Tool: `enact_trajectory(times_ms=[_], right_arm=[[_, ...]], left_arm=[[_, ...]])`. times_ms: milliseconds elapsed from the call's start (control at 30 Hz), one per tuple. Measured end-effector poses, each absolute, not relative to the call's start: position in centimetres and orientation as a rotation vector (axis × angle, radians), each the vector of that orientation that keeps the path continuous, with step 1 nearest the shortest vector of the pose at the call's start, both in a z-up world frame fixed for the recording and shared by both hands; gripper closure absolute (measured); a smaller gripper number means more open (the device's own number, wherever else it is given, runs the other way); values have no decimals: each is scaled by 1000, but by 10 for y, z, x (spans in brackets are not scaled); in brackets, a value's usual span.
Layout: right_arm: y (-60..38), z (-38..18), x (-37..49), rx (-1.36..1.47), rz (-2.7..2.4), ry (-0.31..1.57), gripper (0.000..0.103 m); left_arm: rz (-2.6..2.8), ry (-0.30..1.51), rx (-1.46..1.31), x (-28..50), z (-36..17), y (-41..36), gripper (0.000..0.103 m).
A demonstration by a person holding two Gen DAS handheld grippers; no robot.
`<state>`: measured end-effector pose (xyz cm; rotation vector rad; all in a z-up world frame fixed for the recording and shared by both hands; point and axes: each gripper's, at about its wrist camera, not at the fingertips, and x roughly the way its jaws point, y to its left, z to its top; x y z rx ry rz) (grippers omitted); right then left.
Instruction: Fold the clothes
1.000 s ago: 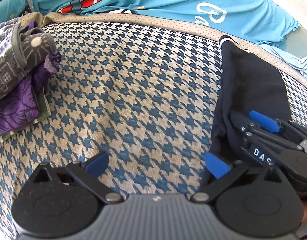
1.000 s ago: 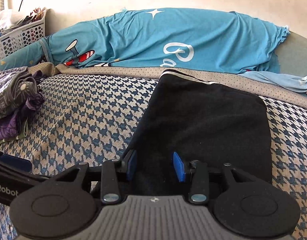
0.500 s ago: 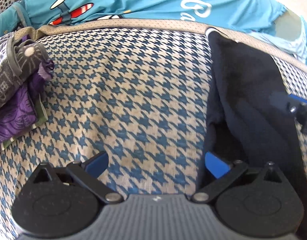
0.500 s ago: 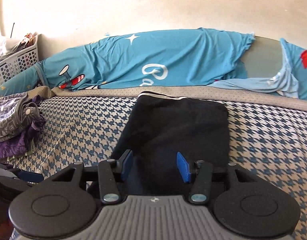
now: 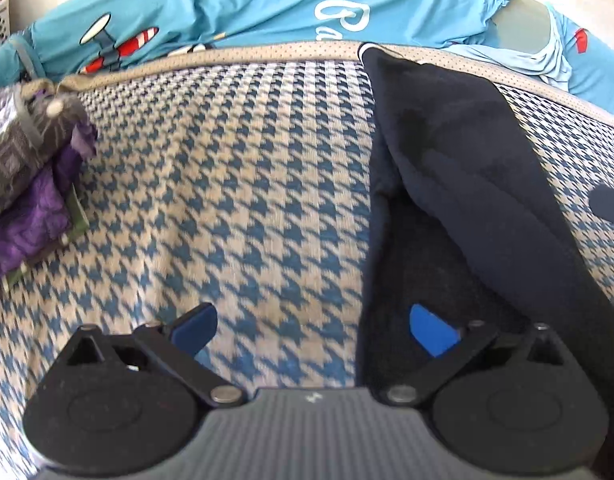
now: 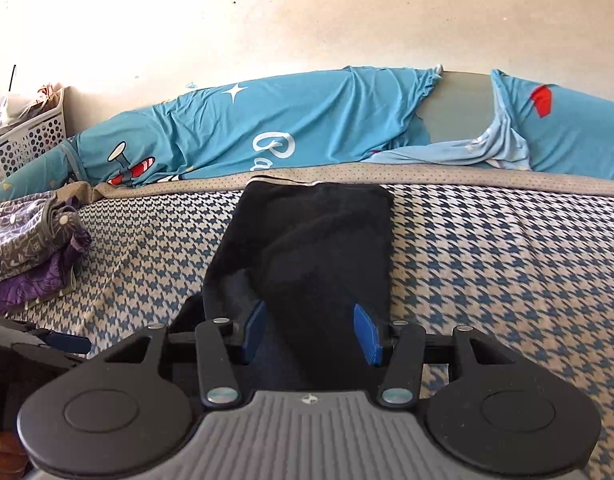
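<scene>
Blue-and-cream houndstooth bedding [image 6: 487, 264] is being shown stretched across the whole working surface, with a pale wall [image 6: 307, 20] standing behind it. At the far left corner, a white perforated basket [image 6: 27, 140] is being seen against the wall. Near the left edge of the bedding, a stack of folded grey and purple clothes [image 5: 23, 184] is being kept. Along the far edge, a turquoise printed cover [image 6: 307, 128] is being draped over a long raised shape.

The left gripper [image 5: 311, 326] is being held wide open; its left pad is lying over bare bedding and its right pad over the near left edge of the black garment [image 6: 327, 248], and nothing is being gripped between them. The black garment is being laid lengthwise from the far edge toward the near edge, right of the centre, with one side being folded over itself. The right gripper [image 6: 309, 334] is being held partly open at the garment's near end, with dark cloth lying between the pads; whether the pads are touching the cloth cannot be told.
</scene>
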<state>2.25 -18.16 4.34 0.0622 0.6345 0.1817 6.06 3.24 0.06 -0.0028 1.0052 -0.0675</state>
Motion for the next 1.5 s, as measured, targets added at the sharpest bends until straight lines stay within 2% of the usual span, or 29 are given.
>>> enact_trajectory(times_ms=[633, 1033, 1133, 1200, 1300, 1500], right_arm=[[-217, 30, -75, 119, 147, 680, 52], [-189, 17, -107, -36, 210, 677, 53], [-182, 11, -106, -98, 199, 680, 66], [-179, 6, -104, -126, 182, 698, 86], [-177, 2, -103, -142, 172, 703, 92], [-174, 12, -118, -94, 230, 595, 93]], left_arm=[[-74, 952, 45, -15, -6, 17, 0], [-64, 946, 28, -29, -6, 20, 0], [-62, 944, 26, -31, -6, 20, 0], [-60, 943, 24, -32, -6, 21, 0], [-56, 942, 22, -34, -6, 22, 0], [-35, 936, -7, -37, -4, 27, 0]])
